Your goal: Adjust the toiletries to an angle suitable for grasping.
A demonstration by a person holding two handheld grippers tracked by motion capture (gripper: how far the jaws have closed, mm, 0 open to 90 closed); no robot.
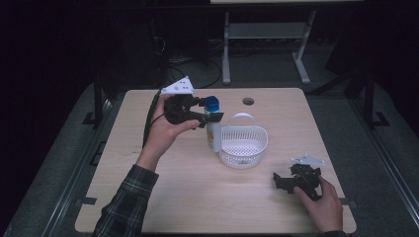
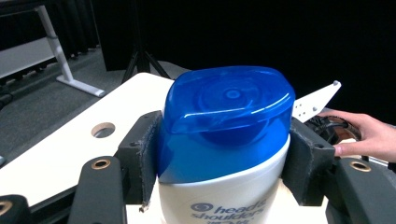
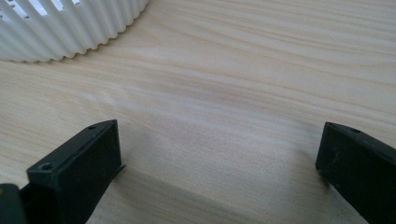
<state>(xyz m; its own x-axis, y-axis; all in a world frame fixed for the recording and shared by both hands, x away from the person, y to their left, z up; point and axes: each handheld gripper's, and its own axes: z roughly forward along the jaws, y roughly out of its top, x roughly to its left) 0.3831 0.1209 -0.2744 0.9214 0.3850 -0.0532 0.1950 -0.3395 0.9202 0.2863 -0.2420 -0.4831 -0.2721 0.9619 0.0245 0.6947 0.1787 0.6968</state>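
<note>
The left gripper (image 1: 210,111) is lifted up over the far left part of the table (image 1: 197,197). Its two black jaws squeeze a shampoo bottle (image 1: 213,129) from both sides, right at the neck, where the blue cap (image 1: 212,103) meets the white body. In the left gripper view the pads (image 2: 145,154) press tight on the cap (image 2: 226,116) and on the top of the bottle (image 2: 219,200). The bottle stands almost straight up, with the blue cap on top. From the high view it is just beside the left side of the white basket (image 1: 243,147), and its bottom end sits near the basket's rim. The pictures do not tell if the bottle touches the basket or the table.

The basket is round, full of little holes, and has a thin handle that arches over it. It sits near the middle of the table.

The right gripper (image 1: 282,181) rests low at the near right corner of the table, well apart from the basket and the bottle. Its jaws are wide apart and nothing is between them. In the right gripper view bare wood (image 3: 224,93) lies between the two jaws, and the ribbed wall of the basket (image 3: 70,32) shows in the top left corner.

A round hole (image 1: 248,101) is in the table near its far edge.
</note>
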